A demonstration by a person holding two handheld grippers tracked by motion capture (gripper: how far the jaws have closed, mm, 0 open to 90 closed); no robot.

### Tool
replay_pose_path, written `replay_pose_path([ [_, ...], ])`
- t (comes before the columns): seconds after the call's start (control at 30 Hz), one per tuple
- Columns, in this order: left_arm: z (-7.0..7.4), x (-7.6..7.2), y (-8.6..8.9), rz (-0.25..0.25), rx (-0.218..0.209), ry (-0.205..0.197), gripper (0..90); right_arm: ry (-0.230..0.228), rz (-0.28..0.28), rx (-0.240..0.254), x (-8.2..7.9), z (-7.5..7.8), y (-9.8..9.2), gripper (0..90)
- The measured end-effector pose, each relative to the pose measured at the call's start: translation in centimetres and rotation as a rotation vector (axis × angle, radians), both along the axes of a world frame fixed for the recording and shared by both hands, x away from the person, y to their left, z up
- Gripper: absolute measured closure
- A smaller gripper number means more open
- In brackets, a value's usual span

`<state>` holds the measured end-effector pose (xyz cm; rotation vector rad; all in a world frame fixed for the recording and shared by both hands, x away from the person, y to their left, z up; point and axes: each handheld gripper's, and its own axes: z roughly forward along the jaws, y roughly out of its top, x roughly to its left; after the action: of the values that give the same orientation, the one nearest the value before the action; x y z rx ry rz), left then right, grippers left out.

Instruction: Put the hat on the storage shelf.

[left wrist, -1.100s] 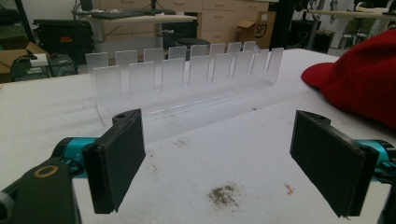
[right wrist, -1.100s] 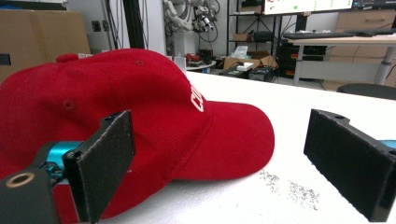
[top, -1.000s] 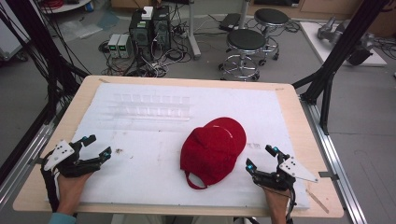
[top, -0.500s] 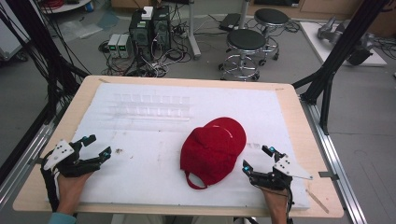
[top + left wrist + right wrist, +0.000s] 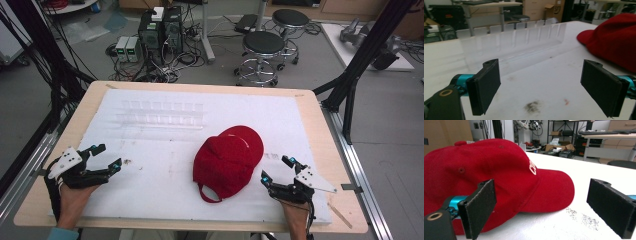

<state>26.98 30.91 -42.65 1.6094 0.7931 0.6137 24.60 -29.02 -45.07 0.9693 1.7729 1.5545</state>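
A red cap lies on the white mat that covers the wooden table, just ahead of and to the left of the right gripper. That gripper's fingers are spread wide and hold nothing; in the right gripper view the near finger stands close beside the cap's crown without touching it, and the far finger is over bare mat beyond the brim. The gap between them is open mat with faint grey speckles.

The left gripper sits near the table's near left edge, well apart from the cap. Its fingers are also released and wide, with bare mat and a dark smudge between them. Ahead of them stands a clear plastic rack with a row of upright dividers; in the left gripper view the cap shows beyond the right-hand finger.

Between the two grippers the mat is open, and a broad strip of it runs between the cap and the rack. The mat stops short of the table's edges, leaving a wooden border all round.

The cap is soft woven cloth, domed, with stitched eyelets, white lettering at the front, a curved stiff brim and a strap loop at the back. The finger pads are flat, black, rectangular and matte, on teal mounts. The rack is glossy and see-through.
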Motion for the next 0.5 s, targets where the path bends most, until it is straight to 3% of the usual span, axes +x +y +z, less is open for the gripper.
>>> replay_pose_path([
  [0.2,2.8,0.0,-2.6,-0.075,0.022,-0.019,16.4,-0.004,0.000,0.008,0.0,0.0,-0.1,7.8],
  [0.4,4.8,0.5,-4.9,-0.150,0.039,0.002,16.5,-0.007,0.000,0.015,0.0,0.0,-0.2,7.8],
  [0.5,5.3,0.8,-6.0,-0.191,0.048,0.040,16.5,-0.008,0.000,0.015,0.0,0.0,-0.2,7.8],
])
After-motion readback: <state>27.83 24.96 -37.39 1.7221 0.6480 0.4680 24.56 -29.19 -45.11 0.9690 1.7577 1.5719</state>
